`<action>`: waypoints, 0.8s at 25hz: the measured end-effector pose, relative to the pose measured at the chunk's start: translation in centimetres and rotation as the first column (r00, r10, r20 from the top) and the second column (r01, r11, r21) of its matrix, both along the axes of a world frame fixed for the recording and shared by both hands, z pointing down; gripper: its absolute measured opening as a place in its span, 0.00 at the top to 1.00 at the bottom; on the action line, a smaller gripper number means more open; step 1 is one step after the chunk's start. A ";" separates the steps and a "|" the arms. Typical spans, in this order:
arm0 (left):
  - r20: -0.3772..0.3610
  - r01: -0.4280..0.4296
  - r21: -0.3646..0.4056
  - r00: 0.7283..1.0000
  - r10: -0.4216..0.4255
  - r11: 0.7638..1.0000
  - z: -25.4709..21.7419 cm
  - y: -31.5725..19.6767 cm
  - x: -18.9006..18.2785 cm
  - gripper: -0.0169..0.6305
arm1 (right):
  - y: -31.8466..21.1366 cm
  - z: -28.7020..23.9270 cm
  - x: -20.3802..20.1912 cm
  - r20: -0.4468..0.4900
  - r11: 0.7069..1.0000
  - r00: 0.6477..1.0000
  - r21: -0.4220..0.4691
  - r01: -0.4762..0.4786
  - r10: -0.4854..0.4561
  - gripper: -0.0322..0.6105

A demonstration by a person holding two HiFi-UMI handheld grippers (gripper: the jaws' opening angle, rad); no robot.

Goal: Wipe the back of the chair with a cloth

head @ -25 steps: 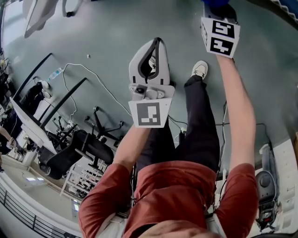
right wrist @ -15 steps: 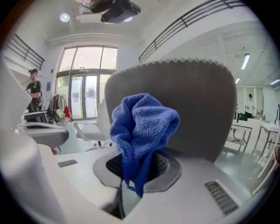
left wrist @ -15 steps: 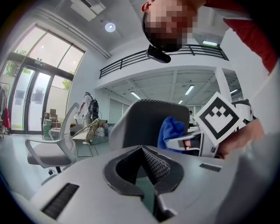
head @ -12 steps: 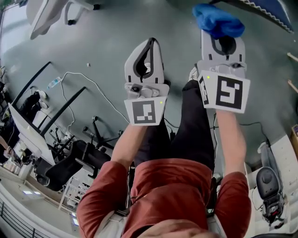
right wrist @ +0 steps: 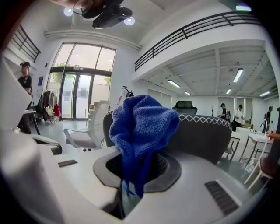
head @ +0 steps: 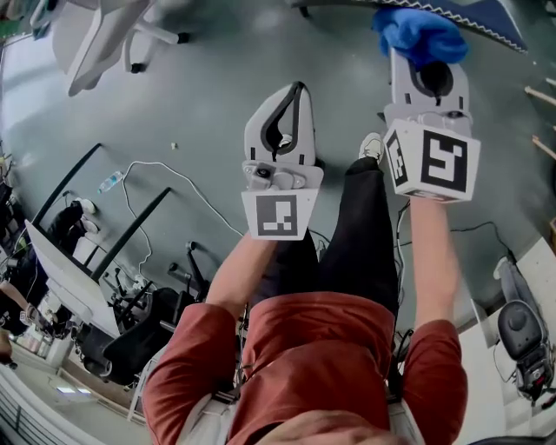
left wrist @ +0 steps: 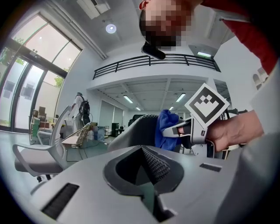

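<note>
My right gripper [head: 424, 63] is shut on a bunched blue cloth [head: 419, 35], which sticks out past its tips at the top of the head view. Just beyond it lies the dark chair back [head: 486, 12] with a white zigzag trim. In the right gripper view the cloth [right wrist: 142, 127] hangs from the closed jaws of the right gripper [right wrist: 133, 175], in front of the chair back [right wrist: 205, 135] and apart from it. My left gripper [head: 294, 91] is shut and empty, level with the right one. The left gripper view shows the left gripper [left wrist: 146, 168], the cloth [left wrist: 166, 129] and the chair back [left wrist: 135, 131].
A white chair [head: 95, 39] stands at the far left on the grey floor, and shows again as a white chair [right wrist: 85, 135]. A white cable [head: 165, 161] runs over the floor. Black chairs [head: 130, 322] and a desk crowd the lower left. A person [right wrist: 24, 83] stands far off.
My right gripper has drawn back toward me from the top edge, bringing the blue cloth into full view. The left gripper has hardly moved.
</note>
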State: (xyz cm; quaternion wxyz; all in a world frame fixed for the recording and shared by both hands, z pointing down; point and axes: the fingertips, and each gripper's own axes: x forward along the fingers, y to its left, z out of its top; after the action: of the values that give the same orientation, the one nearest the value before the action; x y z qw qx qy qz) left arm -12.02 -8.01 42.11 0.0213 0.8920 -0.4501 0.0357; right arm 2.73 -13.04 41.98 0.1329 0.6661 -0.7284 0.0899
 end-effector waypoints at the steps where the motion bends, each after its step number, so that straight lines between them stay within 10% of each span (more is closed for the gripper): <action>1: 0.001 -0.012 -0.001 1.000 0.012 1.000 -0.1 -0.1 -0.1 0.95 | 0.0 0.2 0.1 0.007 1.000 1.000 -0.017 -0.013 0.013 0.84; 9: 0.010 0.026 0.018 1.000 -0.026 0.999 1.2 -2.0 -1.1 0.95 | -1.6 0.9 1.1 0.004 0.999 1.000 0.051 -0.004 0.004 0.84; 20: 0.039 0.107 -0.024 0.994 -0.106 0.994 5.1 -2.6 -2.4 0.95 | -6.0 14.8 -1.2 0.052 0.988 0.998 -0.152 0.029 -0.021 0.84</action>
State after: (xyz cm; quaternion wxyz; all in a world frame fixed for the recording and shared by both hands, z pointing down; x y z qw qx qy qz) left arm -14.45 -10.60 47.19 0.0265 0.8655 -0.4969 0.0571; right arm 1.55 -19.03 56.83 0.1663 0.6422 -0.7308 0.1606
